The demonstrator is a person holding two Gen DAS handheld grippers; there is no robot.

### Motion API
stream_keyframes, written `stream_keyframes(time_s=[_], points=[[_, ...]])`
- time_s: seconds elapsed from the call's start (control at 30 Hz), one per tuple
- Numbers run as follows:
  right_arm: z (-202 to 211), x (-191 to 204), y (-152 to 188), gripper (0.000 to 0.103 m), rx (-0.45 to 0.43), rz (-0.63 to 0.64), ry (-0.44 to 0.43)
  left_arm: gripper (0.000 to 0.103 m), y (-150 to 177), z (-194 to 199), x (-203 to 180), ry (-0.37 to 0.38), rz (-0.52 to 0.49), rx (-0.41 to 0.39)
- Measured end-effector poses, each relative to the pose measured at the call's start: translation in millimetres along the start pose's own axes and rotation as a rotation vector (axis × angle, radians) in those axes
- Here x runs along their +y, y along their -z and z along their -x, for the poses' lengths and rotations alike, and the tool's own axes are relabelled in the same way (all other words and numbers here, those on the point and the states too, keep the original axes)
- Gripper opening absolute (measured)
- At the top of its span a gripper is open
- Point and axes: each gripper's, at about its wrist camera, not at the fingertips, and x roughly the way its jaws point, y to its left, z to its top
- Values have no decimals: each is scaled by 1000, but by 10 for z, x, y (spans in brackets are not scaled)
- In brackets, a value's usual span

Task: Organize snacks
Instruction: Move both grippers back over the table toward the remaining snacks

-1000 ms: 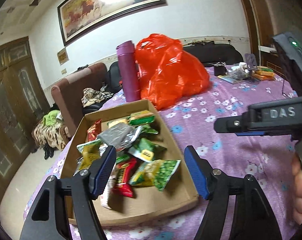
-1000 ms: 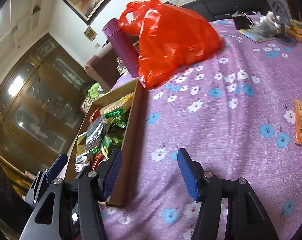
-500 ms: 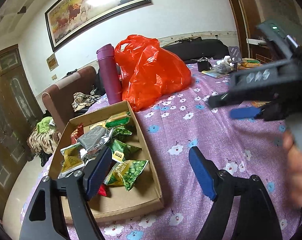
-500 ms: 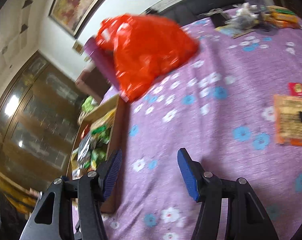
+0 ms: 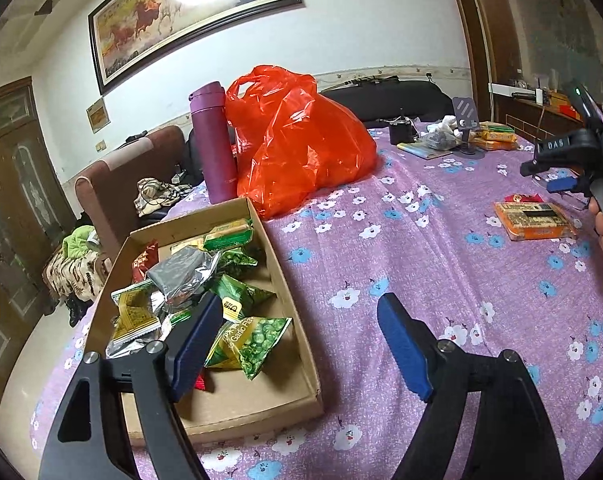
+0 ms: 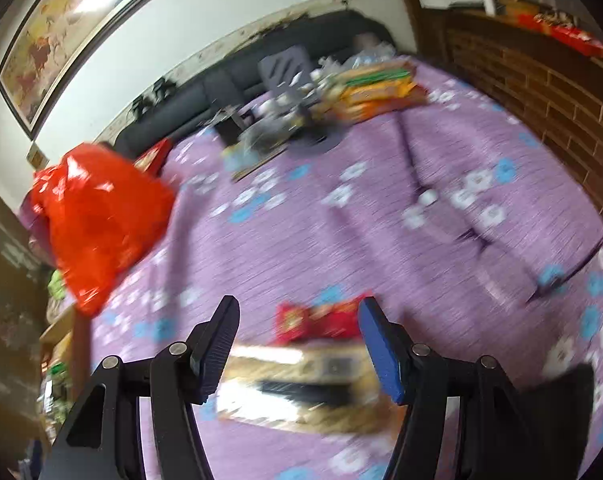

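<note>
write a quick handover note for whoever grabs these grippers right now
Left gripper: open, empty, hovering at the cardboard box.
Right gripper: open, empty, over the orange packet on the purple tablecloth; its view is blurred.
Done: many snack packs already lie in the box.
Left: box the orange packet and the small red packet beyond it. Whether the packets at the far end belong is unclear.
</note>
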Motion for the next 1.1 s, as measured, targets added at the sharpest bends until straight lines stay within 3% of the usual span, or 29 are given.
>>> stream_keyframes(time_s=[0.2, 0.3, 0.37, 0.43, 0.47, 0.5, 0.57, 0.77, 0.83, 1.1], points=[[-24, -50, 105, 66, 75, -49, 17, 79, 6, -9, -25, -1, -13, 1], [82, 106, 303, 70, 132, -62, -41, 79, 12, -3, -32, 2, -15, 3], [119, 266, 471, 70, 202, -41, -172, 79, 10, 0, -30, 4, -14, 2], [122, 445, 624, 71, 313, -54, -401, 79, 10, -3, -31, 6, -13, 2], [171, 531, 625, 69, 322, -44, -441, 79, 10, 1, -29, 5, -13, 1], [242, 581, 567, 69, 278, -2, -396, 79, 10, 2, -28, 3, -13, 0], [390, 621, 321, 69, 101, 107, -239, 79, 10, 15, -24, 2, -13, -3], [-94, 230, -179, 68, 66, 117, -16, 79, 24, 50, -2, 3, -12, -11], [-198, 138, -192, 67, 52, 109, -39, 79, 19, 51, -11, 3, -14, -12], [-189, 177, 122, 66, 207, 115, -112, 79, 2, 71, -12, 19, -15, -7]])
